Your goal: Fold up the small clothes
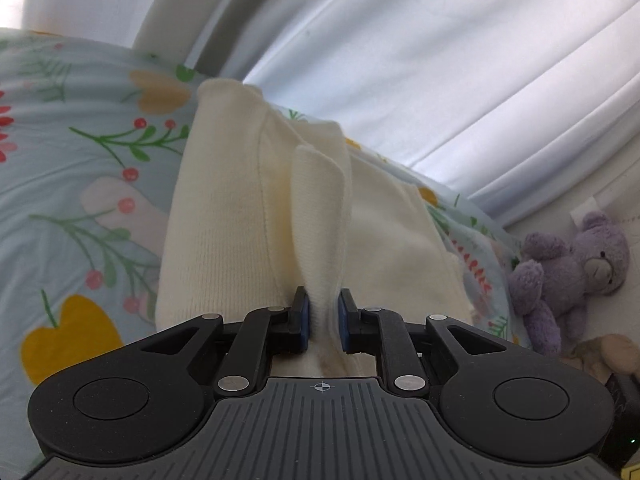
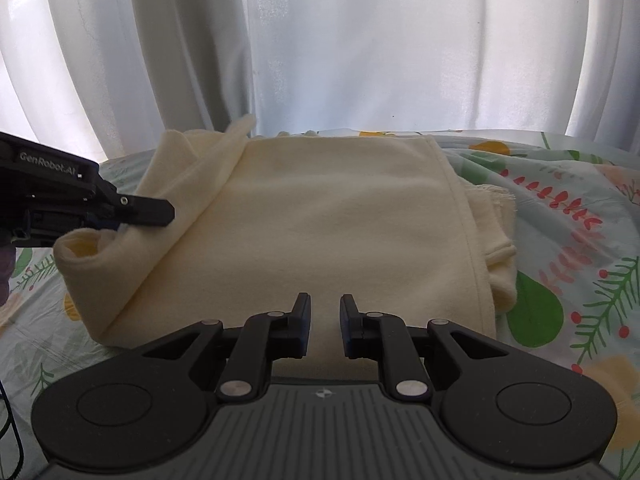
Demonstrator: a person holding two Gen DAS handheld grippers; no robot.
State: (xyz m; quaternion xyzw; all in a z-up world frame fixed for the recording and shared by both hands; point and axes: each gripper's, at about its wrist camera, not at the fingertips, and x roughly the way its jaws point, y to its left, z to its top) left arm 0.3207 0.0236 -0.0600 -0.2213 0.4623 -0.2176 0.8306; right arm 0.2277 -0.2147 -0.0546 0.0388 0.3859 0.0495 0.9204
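A cream knit garment (image 2: pixel 332 216) lies on a floral bedsheet (image 2: pixel 580 240), with its left side lifted and rolled over. In the left wrist view my left gripper (image 1: pixel 324 306) is shut on a raised fold of the garment (image 1: pixel 320 216), which stands up between the blue pads (image 1: pixel 304 312). The right wrist view shows that same left gripper (image 2: pixel 120 220) at the far left, holding the curled left edge off the sheet. My right gripper (image 2: pixel 325 314) sits at the garment's near edge. Its jaws are nearly together, with cream cloth filling the narrow gap.
White curtains (image 2: pixel 340 48) hang close behind the bed's far edge. A purple teddy bear (image 1: pixel 576 272) and a beige soft toy (image 1: pixel 612 354) lie off the bed's side. Part of the garment bunches at its right side (image 2: pixel 496 216). A dark cable (image 2: pixel 10 420) runs at the lower left.
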